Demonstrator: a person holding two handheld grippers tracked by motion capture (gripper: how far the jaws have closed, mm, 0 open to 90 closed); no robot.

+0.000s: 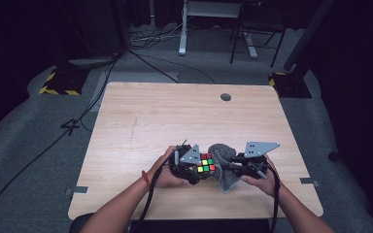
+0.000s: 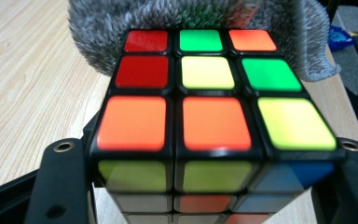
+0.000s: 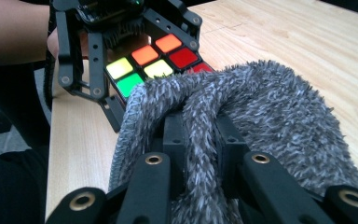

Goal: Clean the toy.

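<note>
From above, the person works near the front edge of the wooden table (image 1: 141,116): the left gripper (image 1: 196,167) clamps a colour cube (image 1: 205,163), and the right gripper (image 1: 229,167) pinches a grey shaggy cloth (image 1: 223,153) that touches the cube's right side. In the left gripper view, the cube (image 2: 214,116) sits squeezed between both black jaws, with the cloth (image 2: 98,28) draped against its far face. In the right gripper view, the jaws are closed on a fold of cloth (image 3: 261,112), pressed to the cube (image 3: 154,63) held by the left gripper (image 3: 121,28).
</note>
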